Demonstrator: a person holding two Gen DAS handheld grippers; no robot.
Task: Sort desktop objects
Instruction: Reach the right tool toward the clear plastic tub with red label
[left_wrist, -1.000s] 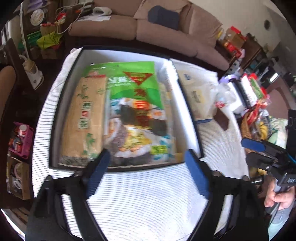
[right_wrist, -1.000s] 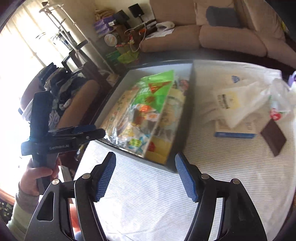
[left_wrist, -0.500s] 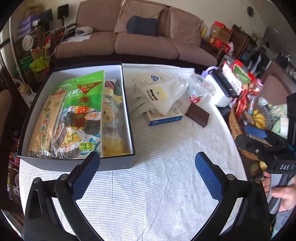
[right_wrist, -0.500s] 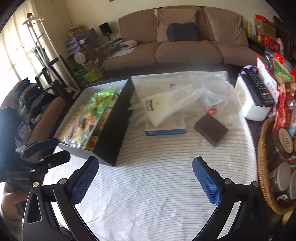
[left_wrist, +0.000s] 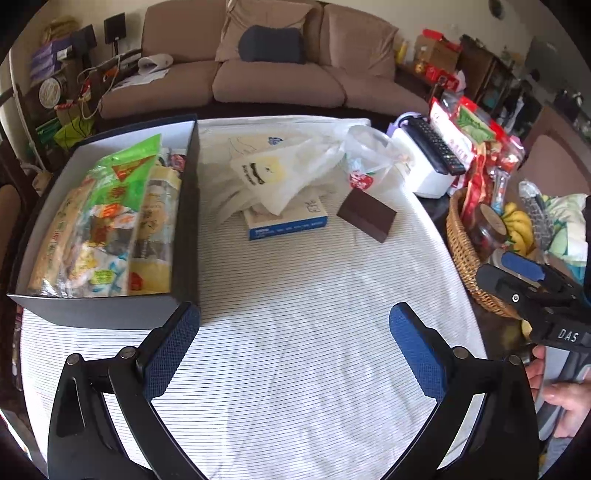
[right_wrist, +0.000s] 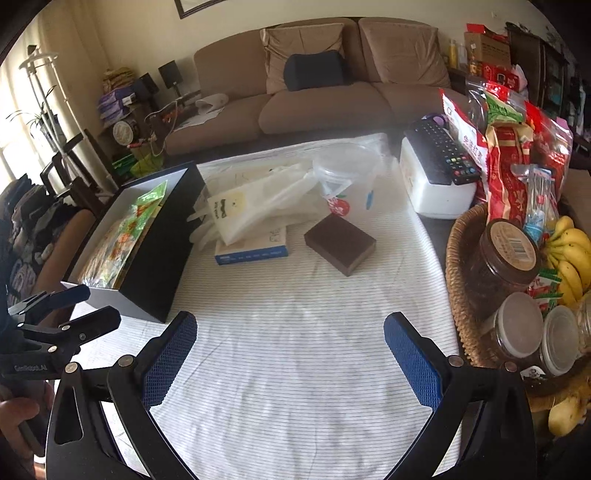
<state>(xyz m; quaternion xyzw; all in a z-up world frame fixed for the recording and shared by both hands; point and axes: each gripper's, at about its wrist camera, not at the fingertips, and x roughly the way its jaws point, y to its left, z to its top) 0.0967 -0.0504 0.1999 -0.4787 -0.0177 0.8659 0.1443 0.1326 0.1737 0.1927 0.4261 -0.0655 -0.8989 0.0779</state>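
Observation:
A black box (left_wrist: 186, 229) at the table's left holds several food packets, with a green packet (left_wrist: 123, 173) on top. Mid-table lie a blue-and-white carton (left_wrist: 288, 223) under white plastic bags (left_wrist: 291, 170), and a brown block (left_wrist: 367, 218) to its right. My left gripper (left_wrist: 293, 317) is open over bare striped cloth just right of the box's near corner. My right gripper (right_wrist: 290, 323) is open too, over the cloth in front of the brown block (right_wrist: 340, 245). Each gripper shows in the other's view: the right one (left_wrist: 495, 271), the left one (right_wrist: 74, 308).
A white case (right_wrist: 432, 192) with a remote (right_wrist: 443, 155) on it stands at the back right. A wicker basket (right_wrist: 456, 258) of jars, bananas and snack bags fills the right edge. A clear plastic tub (right_wrist: 345, 166) sits behind the bags. A sofa lies beyond the table.
Both views have drawn back from over the box and shifted right, so the box now sits at the left. Both grippers' jaws stand wider than a second ago.

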